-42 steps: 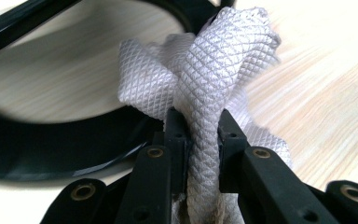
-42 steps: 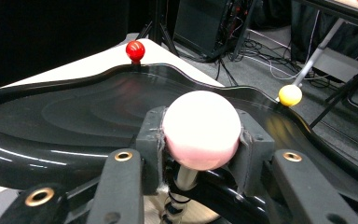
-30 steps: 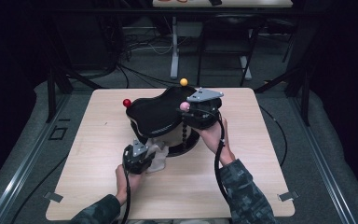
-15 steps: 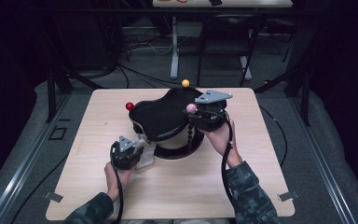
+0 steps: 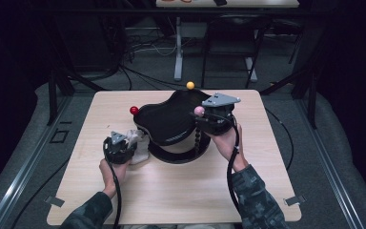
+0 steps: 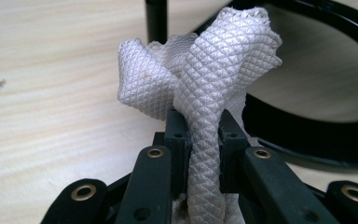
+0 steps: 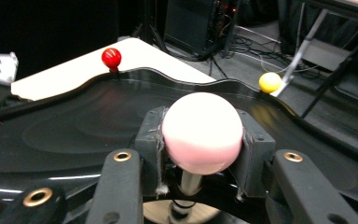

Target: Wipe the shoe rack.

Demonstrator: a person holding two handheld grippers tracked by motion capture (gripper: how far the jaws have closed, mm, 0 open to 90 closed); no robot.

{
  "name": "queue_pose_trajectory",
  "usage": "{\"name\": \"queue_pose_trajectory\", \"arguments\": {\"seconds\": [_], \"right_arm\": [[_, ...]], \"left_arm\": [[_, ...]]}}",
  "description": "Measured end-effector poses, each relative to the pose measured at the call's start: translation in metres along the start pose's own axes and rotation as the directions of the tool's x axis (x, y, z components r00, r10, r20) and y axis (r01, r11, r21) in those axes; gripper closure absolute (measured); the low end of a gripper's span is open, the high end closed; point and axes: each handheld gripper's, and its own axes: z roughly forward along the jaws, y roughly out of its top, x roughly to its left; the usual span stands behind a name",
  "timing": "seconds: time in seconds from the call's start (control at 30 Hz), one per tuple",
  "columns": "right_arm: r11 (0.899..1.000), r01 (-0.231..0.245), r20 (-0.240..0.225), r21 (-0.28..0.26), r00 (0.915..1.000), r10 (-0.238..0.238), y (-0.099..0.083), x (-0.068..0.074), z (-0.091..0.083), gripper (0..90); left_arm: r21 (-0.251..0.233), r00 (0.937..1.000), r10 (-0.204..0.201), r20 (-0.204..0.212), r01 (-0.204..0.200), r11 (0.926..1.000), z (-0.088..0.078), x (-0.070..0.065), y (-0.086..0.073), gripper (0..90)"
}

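Note:
A black curved tray stands on posts over a black ring base in the middle of the table. Three balls rise at its rim: a red ball, a yellow ball and a pink ball. My right gripper is shut on the pink ball, with a pad on each side. Left of the tray, my left gripper is shut on a bunched white cloth. Its waffle-textured folds stick up between the jaws of the left gripper, just in front of the ring base.
The light wooden table has bare room at its left, front and right. A thin black post of the tray stands behind the cloth. The red ball and yellow ball sit at the tray's far rim. Dark floor, cables and frames surround the table.
My left gripper has carried the white cloth to the left, away from the ring base. The right gripper stays clamped on the pink ball in about the same place.

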Motion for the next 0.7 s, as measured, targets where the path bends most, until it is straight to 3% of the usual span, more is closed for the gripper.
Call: {"name": "queue_pose_trajectory", "arguments": {"seconds": [0.13, 0.27, 0.43, 0.57, 0.7], "right_arm": [[1.0, 0.006, -0.006, -0.001, 1.0, -0.006, -0.001, -0.002, -0.002, 60.0], [1.0, 0.008, -0.01, 0.013, 0.9999, -0.008, -0.001, -0.006, -0.004, 60.0], [1.0, 0.005, -0.037, 0.031, 0.9993, -0.004, -0.002, -0.017, -0.009, 59.9], [0.999, 0.002, -0.036, 0.045, 0.9993, 0.0, -0.001, -0.02, -0.011, 59.6], [1.0, -0.006, 0.0, 0.016, 1.0, 0.006, -0.004, -0.015, -0.01, 59.2]], "left_arm": [[0.005, 0.9999, -0.001, -0.01, 0.001, 1.0, 0.006, 0.004, 0.006, 78.4], [-0.016, 0.9996, -0.017, -0.02, 0.017, 0.9997, 0.011, 0.008, 0.01, 78.4], [-0.046, 0.9996, -0.01, -0.027, 0.009, 0.9989, 0.014, 0.009, 0.017, 78.3], [-0.056, 0.9985, 0.044, -0.034, -0.046, 0.9974, 0.017, 0.005, 0.02, 78.1], [-0.087, 0.9988, 0.045, -0.022, -0.046, 0.9951, 0.023, 0.002, 0.02, 77.7]]}}
